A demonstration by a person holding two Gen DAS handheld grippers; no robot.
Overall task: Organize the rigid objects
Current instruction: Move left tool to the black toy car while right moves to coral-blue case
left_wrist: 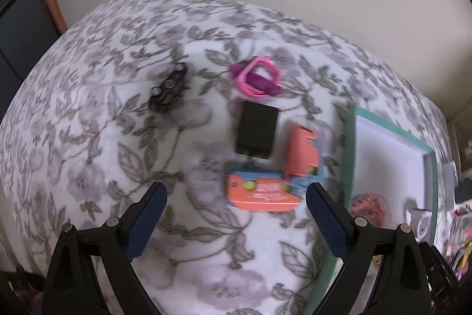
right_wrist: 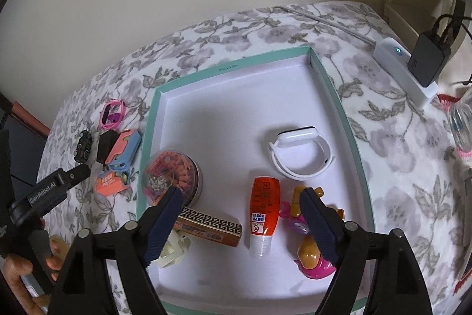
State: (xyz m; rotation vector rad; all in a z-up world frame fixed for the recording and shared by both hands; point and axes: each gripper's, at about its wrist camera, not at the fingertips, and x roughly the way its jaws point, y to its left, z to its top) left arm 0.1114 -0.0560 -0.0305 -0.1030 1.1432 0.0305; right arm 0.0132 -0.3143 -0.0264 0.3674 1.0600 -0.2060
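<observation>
A white tray with a teal rim (right_wrist: 147, 138) lies on the floral cover. Inside it are a white smart band (right_wrist: 301, 152), an orange bottle (right_wrist: 264, 208), a round clear tub of small bits (right_wrist: 174, 179), a patterned box (right_wrist: 211, 228) and a pink and yellow toy (right_wrist: 309, 253). My right gripper (right_wrist: 240, 194) stands open over the tray, with the bottle lying free below its fingers. Left of the tray rim (left_wrist: 351, 152) lie two orange and blue packs (left_wrist: 262, 192) (left_wrist: 302, 151), a black box (left_wrist: 256, 129), a pink and purple band (left_wrist: 256, 77) and a small black part (left_wrist: 168, 87). My left gripper (left_wrist: 236, 191) hangs open and holds nothing, just short of the nearer pack.
A white power strip (right_wrist: 413, 73) with a black charger (right_wrist: 427, 61) sits at the cover's far right corner. A glass jar (right_wrist: 460, 120) stands at the right edge. A plain wall rises behind. A person's hand (right_wrist: 17, 270) holds the left gripper's black body (right_wrist: 47, 194).
</observation>
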